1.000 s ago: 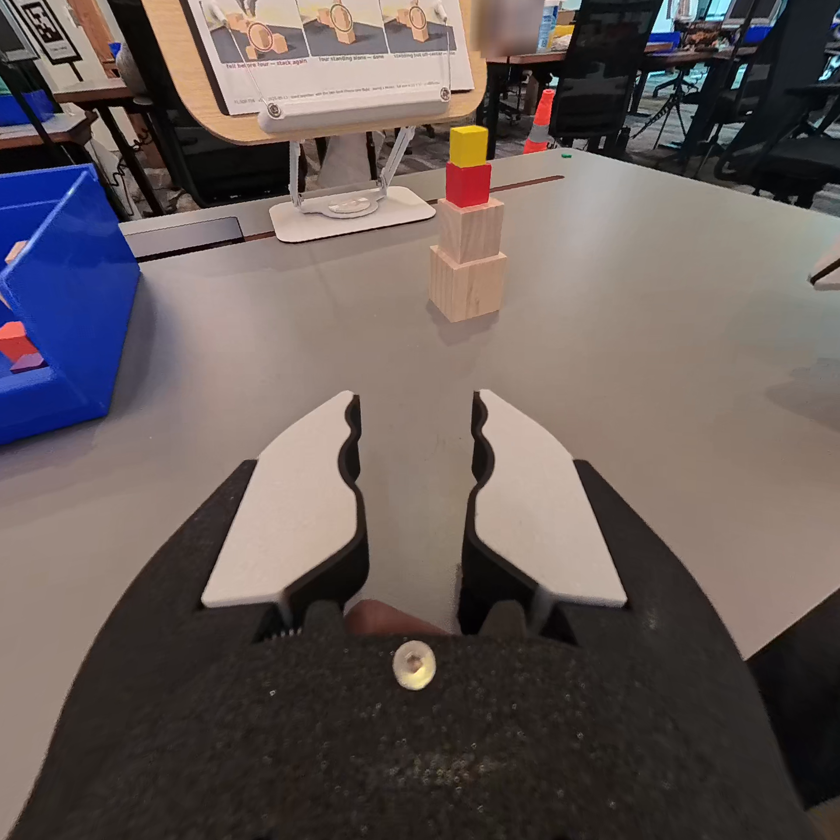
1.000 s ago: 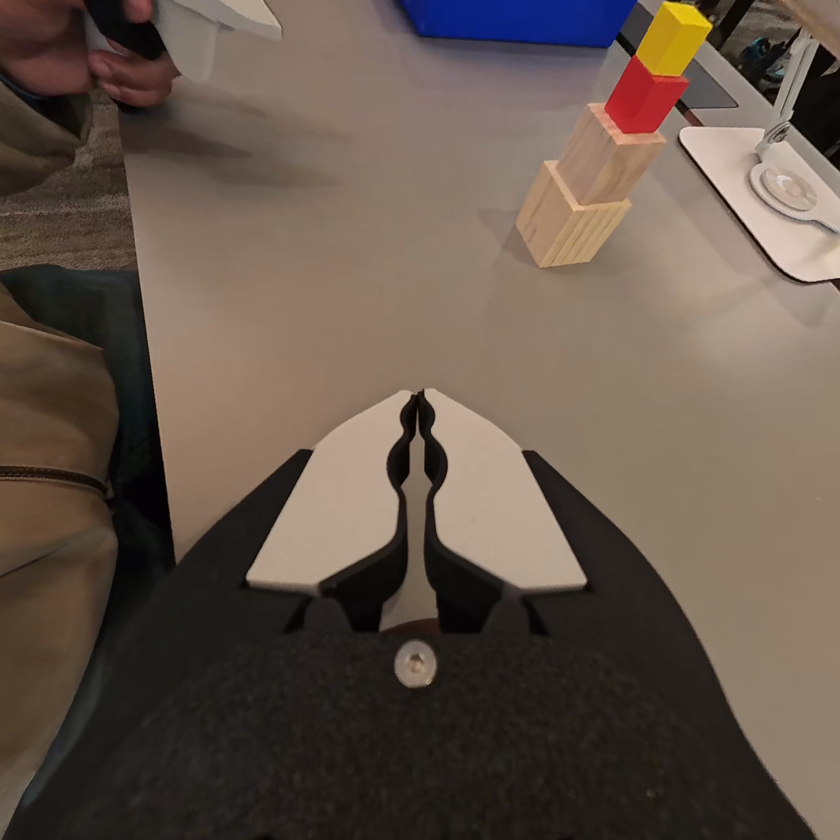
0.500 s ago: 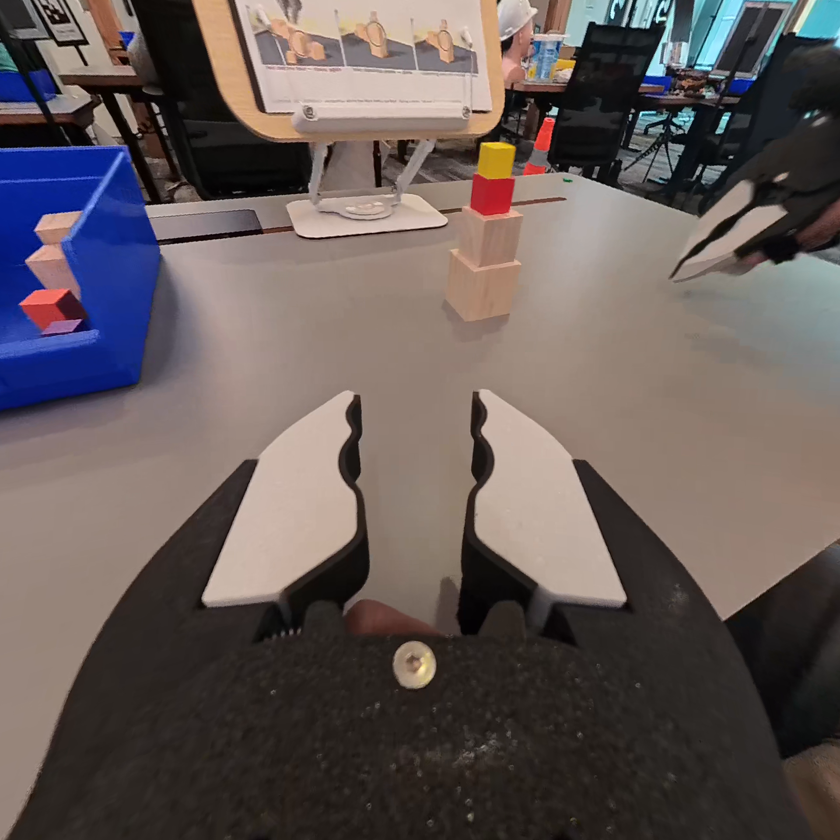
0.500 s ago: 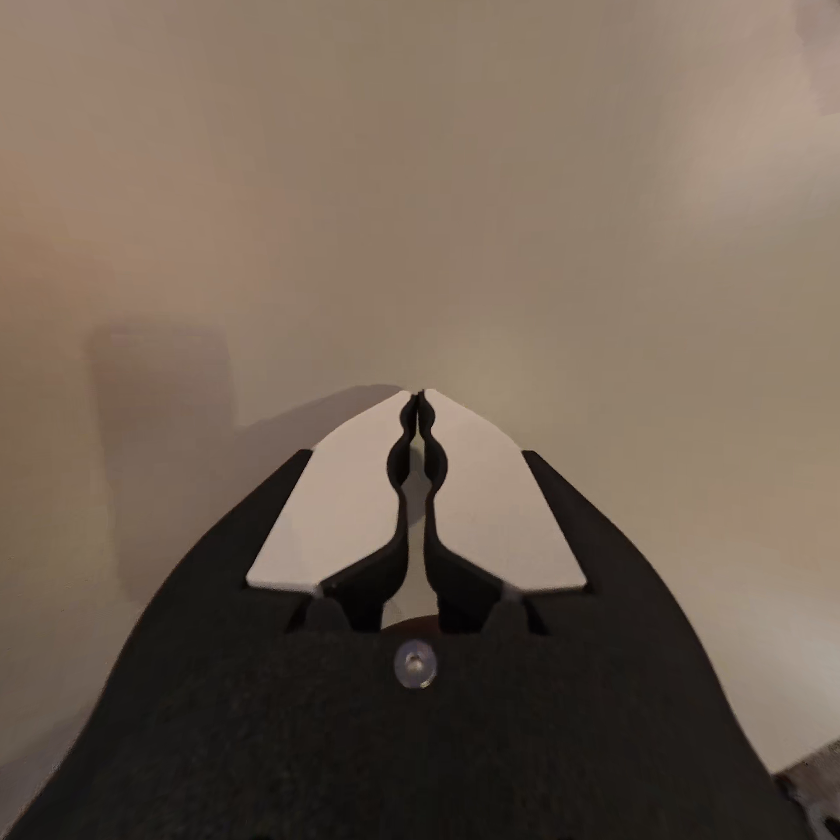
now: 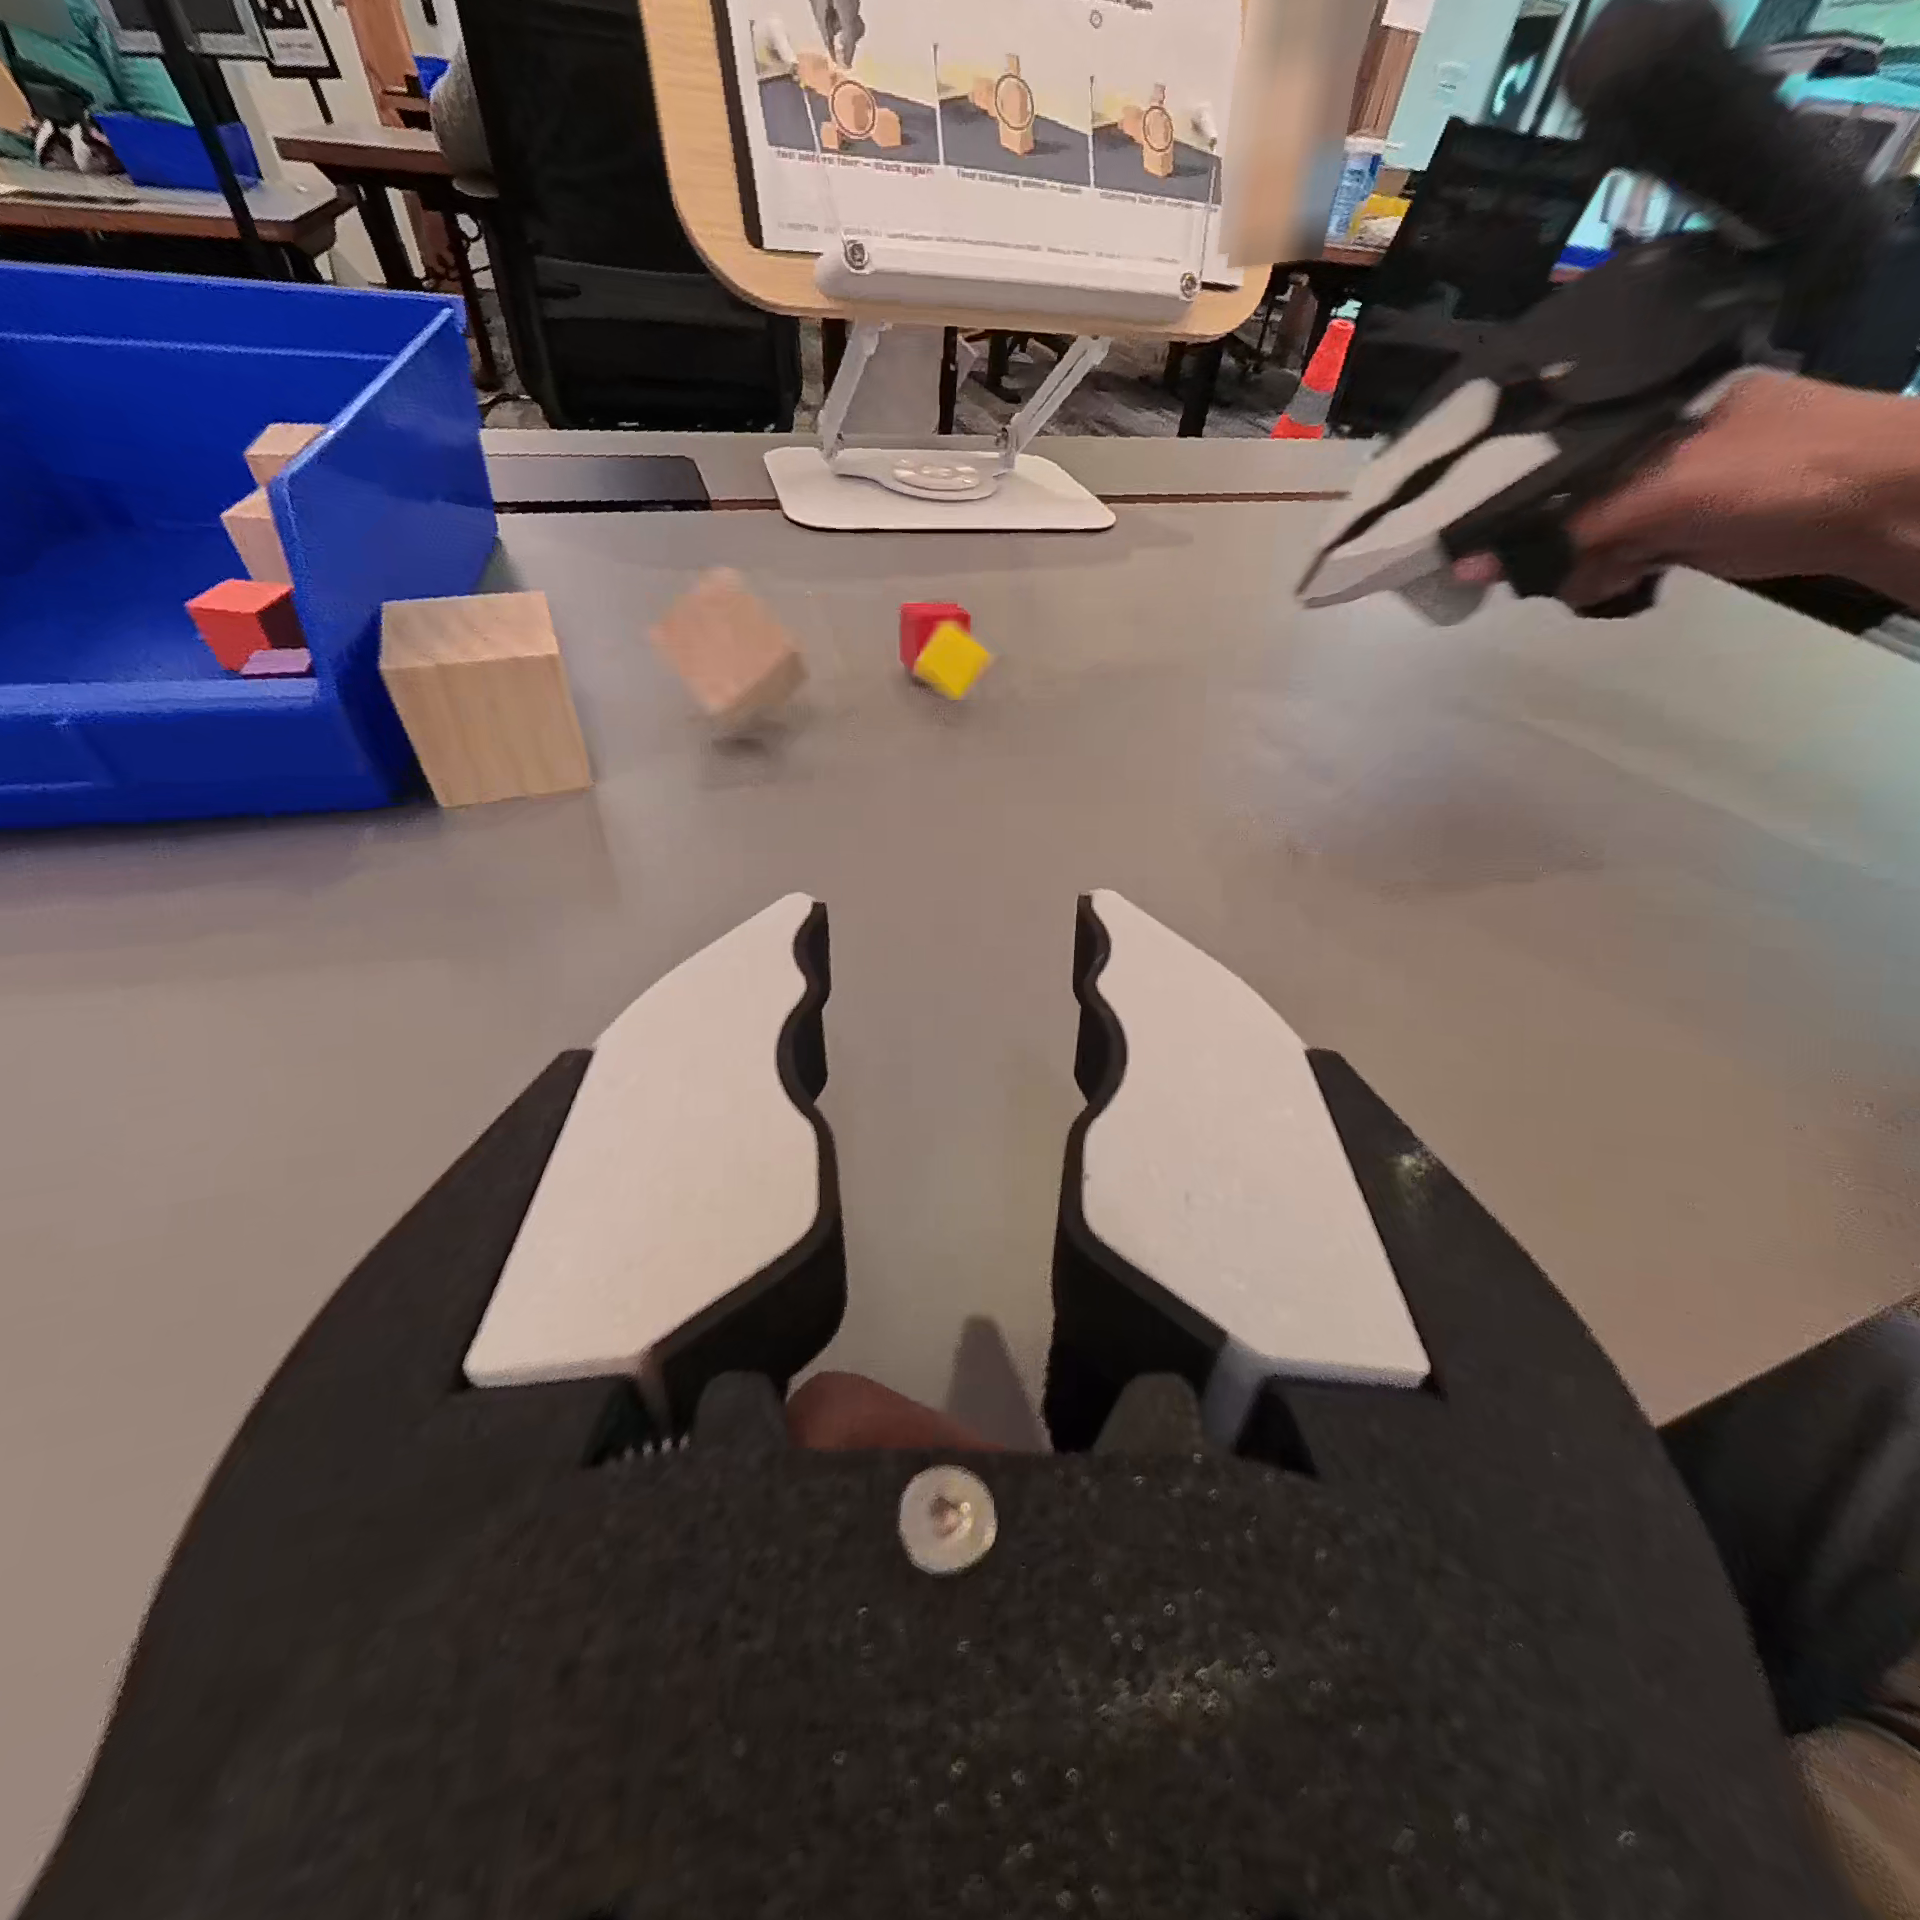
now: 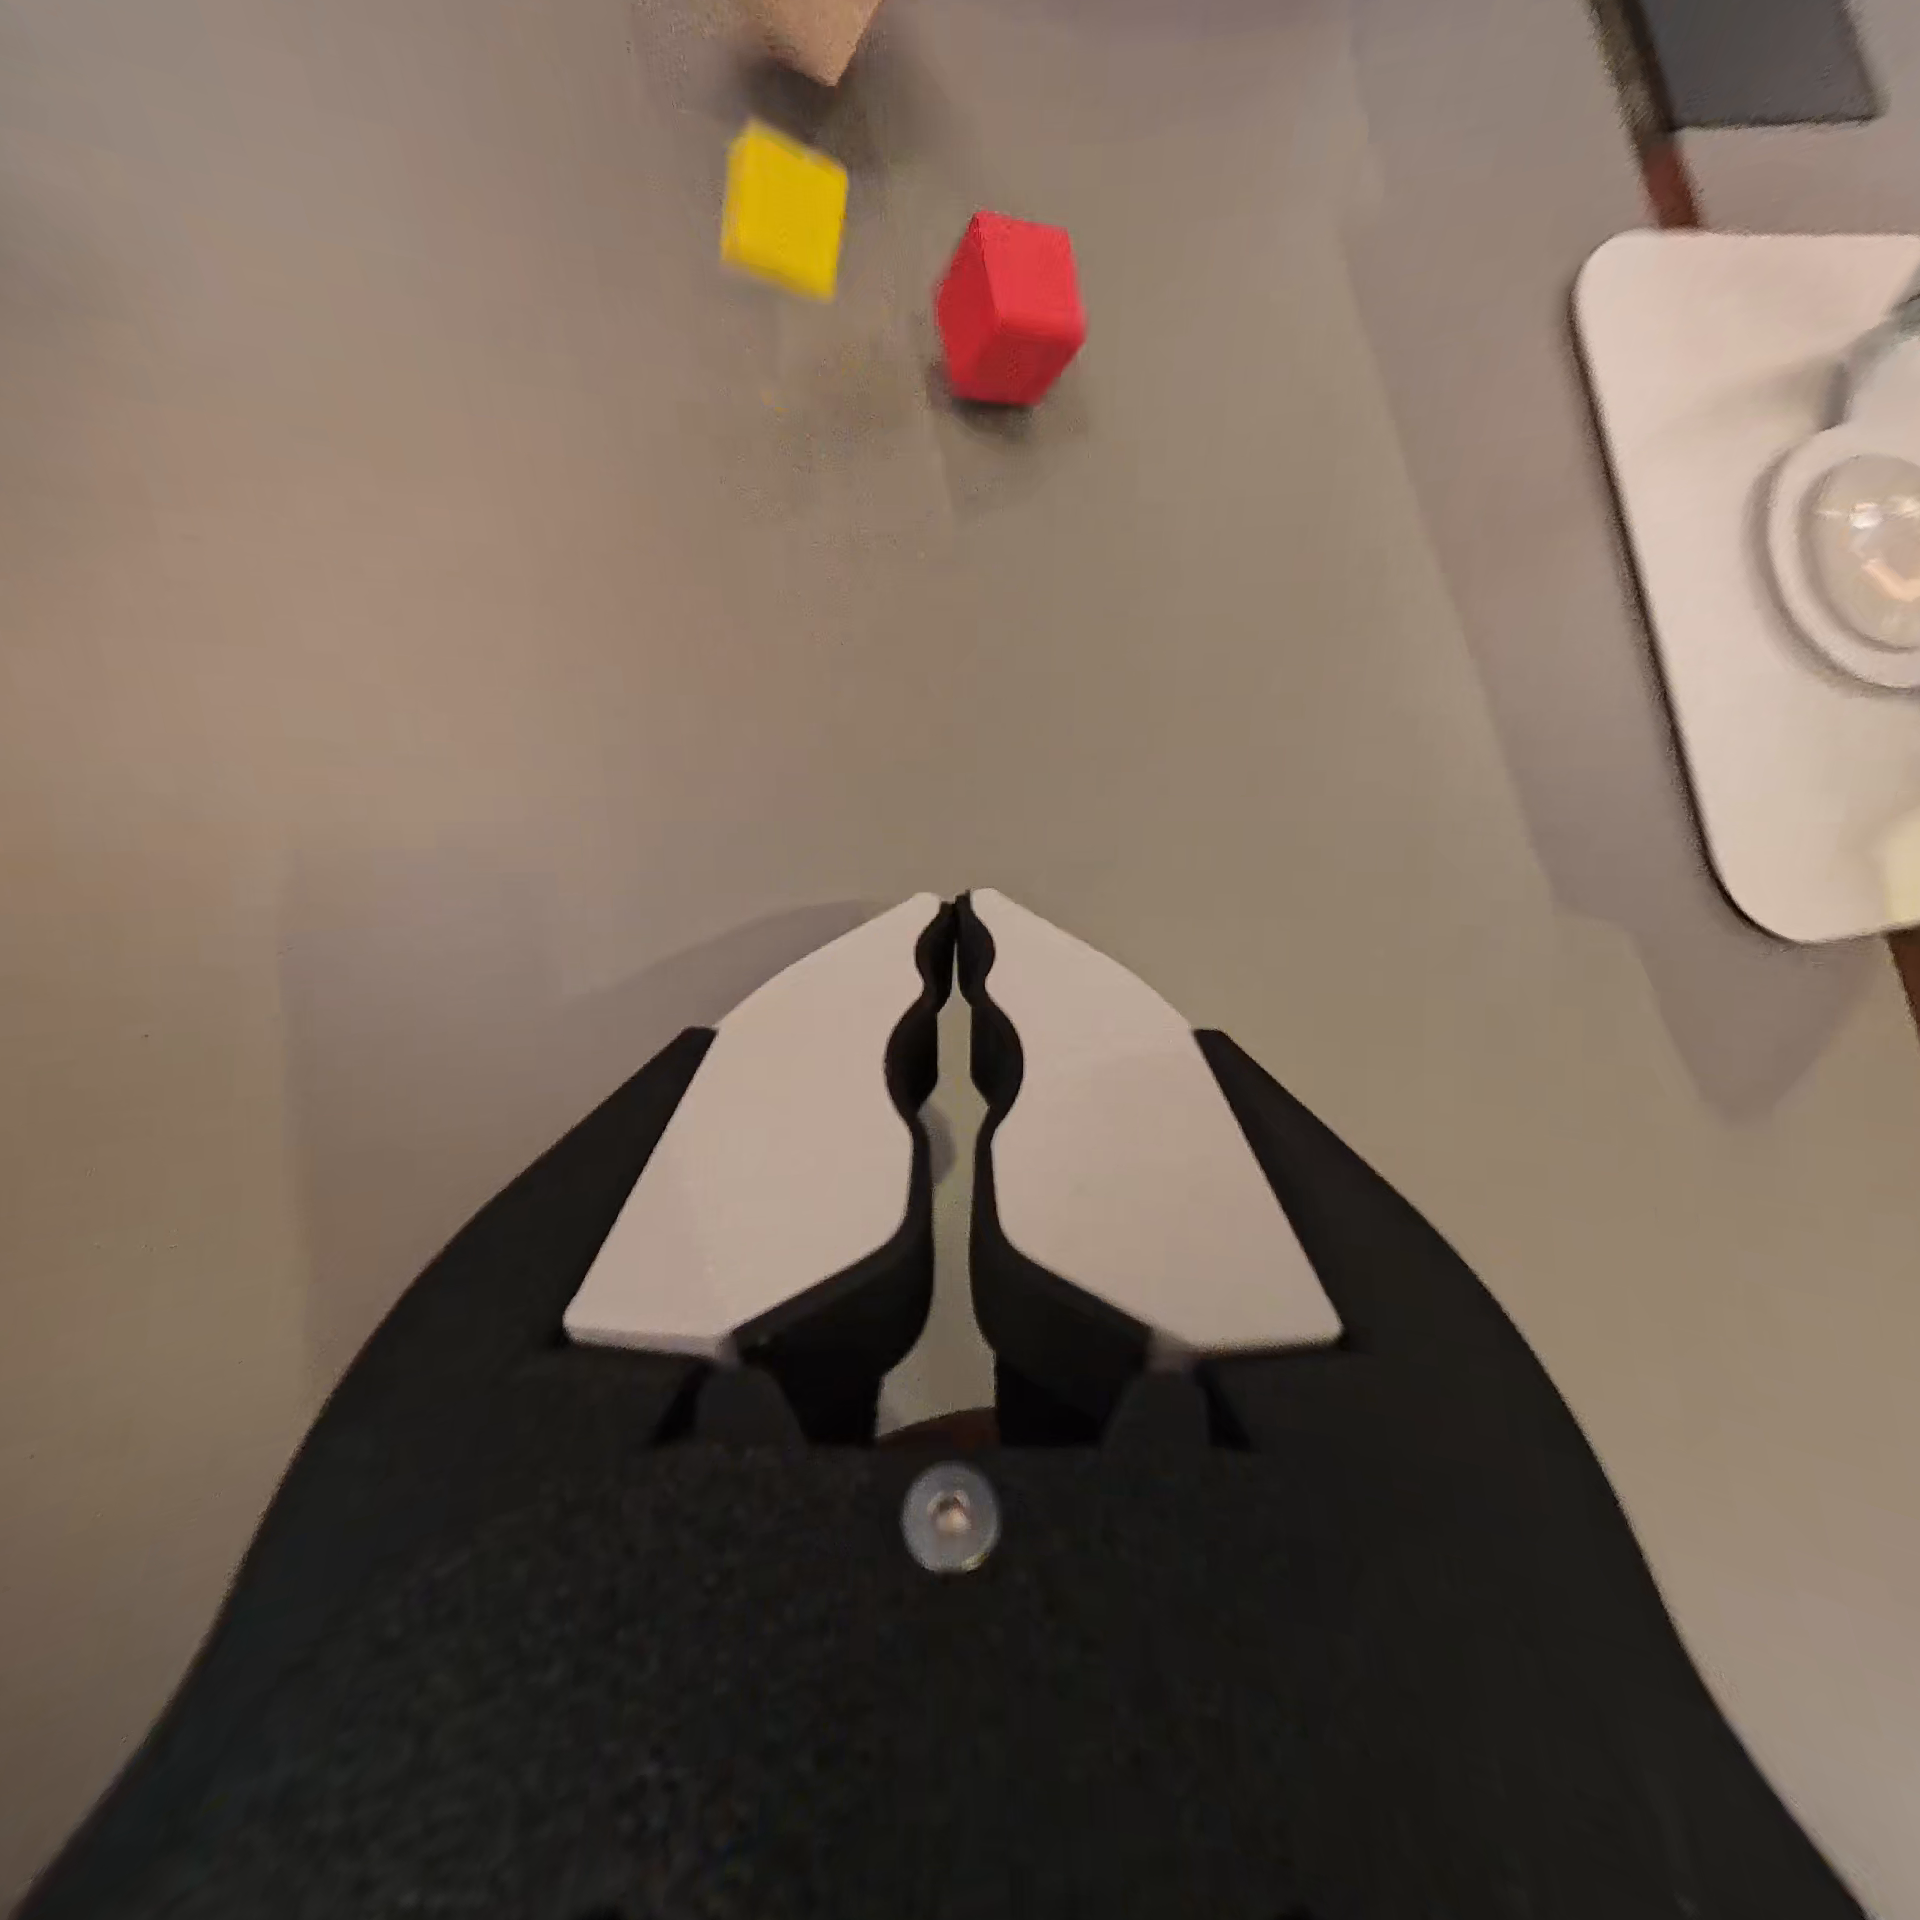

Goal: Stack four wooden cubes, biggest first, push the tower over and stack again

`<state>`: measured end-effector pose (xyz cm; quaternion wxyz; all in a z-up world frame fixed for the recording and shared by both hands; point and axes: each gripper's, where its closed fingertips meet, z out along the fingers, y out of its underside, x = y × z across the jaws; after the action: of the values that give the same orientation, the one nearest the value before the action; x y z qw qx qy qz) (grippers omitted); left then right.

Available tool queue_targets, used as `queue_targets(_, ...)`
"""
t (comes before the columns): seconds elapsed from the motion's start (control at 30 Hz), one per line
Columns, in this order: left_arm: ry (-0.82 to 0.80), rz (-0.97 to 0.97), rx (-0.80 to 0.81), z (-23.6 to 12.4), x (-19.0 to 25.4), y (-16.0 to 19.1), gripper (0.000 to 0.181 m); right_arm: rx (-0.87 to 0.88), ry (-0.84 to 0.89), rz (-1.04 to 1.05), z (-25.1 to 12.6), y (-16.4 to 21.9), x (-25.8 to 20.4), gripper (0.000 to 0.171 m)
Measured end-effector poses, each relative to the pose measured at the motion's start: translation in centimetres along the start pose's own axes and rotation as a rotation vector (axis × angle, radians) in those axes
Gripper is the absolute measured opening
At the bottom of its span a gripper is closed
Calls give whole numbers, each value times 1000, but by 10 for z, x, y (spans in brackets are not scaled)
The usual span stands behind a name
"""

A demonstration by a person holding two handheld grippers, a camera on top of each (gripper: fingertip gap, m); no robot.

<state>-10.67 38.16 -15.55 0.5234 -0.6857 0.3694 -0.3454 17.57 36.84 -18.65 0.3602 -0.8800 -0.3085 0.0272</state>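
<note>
Blue bin (image 5: pixel 395 540): far left on the grey bench (image 5: pixel 1351 987), holding spare blocks.
Largest wooden cube (image 5: pixel 483 696): upright, just beside the bin.
Medium wooden cube (image 5: pixel 727 657): blurred, tipped on an edge.
Red cube (image 5: pixel 928 629), yellow cube (image 5: pixel 952 659): scattered centre, close together.
Left tongs (image 5: pixel 948 914): open, empty, low over the bench.
Right tongs (image 6: pixel 956 902): closed, empty, raised at right.
Restacking advice: let the cubes settle, then place the largest first, clear of the bin.

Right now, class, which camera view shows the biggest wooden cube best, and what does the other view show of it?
The left wrist view. The biggest wooden cube shows whole there, sharp, standing flat on the table close beside the blue bin. The right wrist view does not show it at all.
</note>
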Motion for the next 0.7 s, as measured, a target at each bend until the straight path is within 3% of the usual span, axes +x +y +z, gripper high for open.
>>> queue_targets(0.23,19,37,-9,5,16,0,48,182,151,95,-77,2,-55,0)
queue_targets(0.3,9,59,-1,6,21,-3,48,229,186,114,-87,3,-74,9)
queue_targets(0.5,-48,133,2,14,31,-7,54,393,183,269,-90,0,-122,41)
queue_targets(0.7,-65,154,13,15,50,-4,56,474,252,518,-88,18,-127,54)
